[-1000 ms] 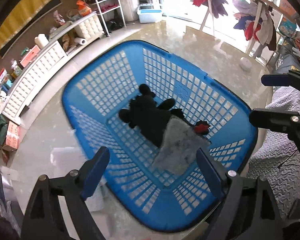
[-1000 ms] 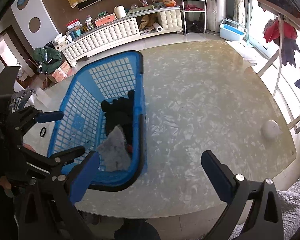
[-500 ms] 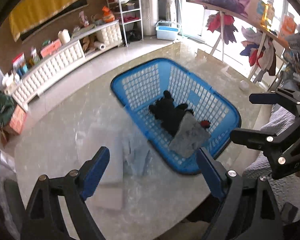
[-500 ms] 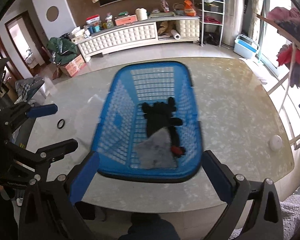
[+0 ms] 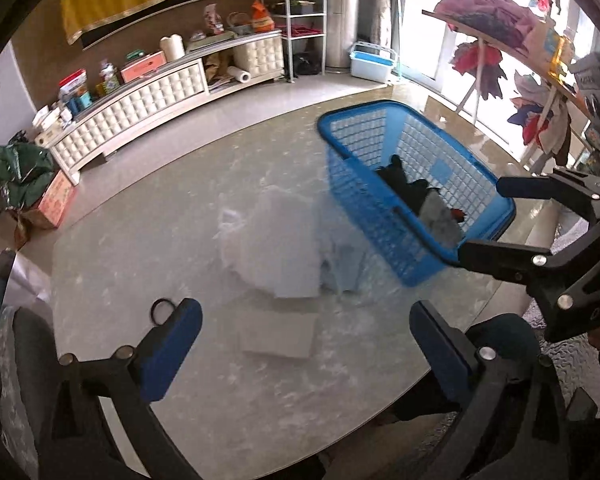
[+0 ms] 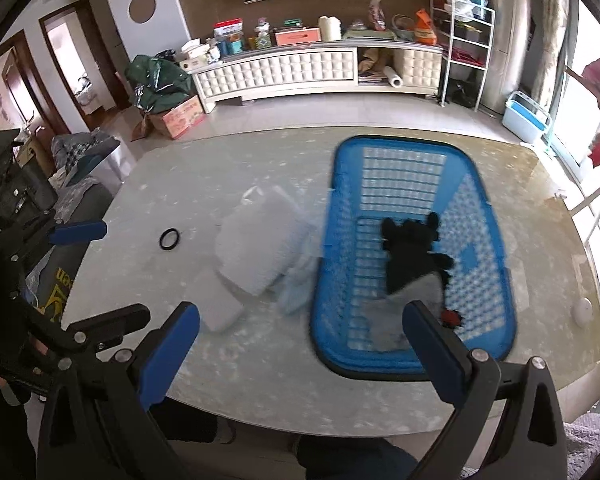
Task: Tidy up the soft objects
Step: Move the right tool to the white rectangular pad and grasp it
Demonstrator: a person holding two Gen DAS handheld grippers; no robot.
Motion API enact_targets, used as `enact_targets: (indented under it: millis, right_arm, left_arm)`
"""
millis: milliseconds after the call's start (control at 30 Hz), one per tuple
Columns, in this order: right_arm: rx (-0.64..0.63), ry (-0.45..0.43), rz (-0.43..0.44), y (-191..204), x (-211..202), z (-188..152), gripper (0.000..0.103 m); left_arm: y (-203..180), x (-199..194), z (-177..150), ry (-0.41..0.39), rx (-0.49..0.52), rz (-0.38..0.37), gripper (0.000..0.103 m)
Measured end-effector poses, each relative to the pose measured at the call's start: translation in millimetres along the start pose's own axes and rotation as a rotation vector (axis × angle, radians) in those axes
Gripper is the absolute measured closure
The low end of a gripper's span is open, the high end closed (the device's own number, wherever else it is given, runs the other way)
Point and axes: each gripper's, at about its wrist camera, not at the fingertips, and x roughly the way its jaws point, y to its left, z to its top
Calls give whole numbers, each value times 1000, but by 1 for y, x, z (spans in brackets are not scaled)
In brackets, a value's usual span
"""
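While both claws hang empty above the near edge of the bench (image 6: 260, 364), the step in hand looks like the reach for the next soft thing. The left claw (image 5: 306, 344) is opening, nothing between its pads; the right claw (image 6: 300, 344) is spread wide and released. Nearest lies a flat pale pad (image 6: 220, 312), and touching it, just beyond, a heap of whitish cloths (image 6: 256, 248) with a light blue piece (image 6: 296, 288) against the basket wall. These seem the things left to sort. The blue basket (image 6: 412, 148) stands just beside the heap and already holds a black plush (image 6: 408, 252) with a grey cloth (image 6: 412, 296) lying over its near end. The next move calls for lowering a claw onto the heap and pinching one layer only. A black ring (image 6: 169, 239) lies apart to the left, clear of the path. Farther off, a white cabinet (image 6: 284, 72) lines the wall.
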Motion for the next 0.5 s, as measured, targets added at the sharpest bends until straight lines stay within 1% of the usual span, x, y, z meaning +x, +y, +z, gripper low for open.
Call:
enact_targets:
  millis: [133, 333, 500]
  right_arm:
    - [-33, 17, 9, 24, 14, 4, 1]
    - [-73, 52, 32, 54, 38, 8, 1]
    - [-106, 83, 67, 78, 65, 10, 1]
  left_arm:
    - [24, -9, -12, -10, -33, 11, 0]
    - [63, -11, -28, -8, -86, 7, 0]
    - [88, -1, -44, 30, -100, 26, 0]
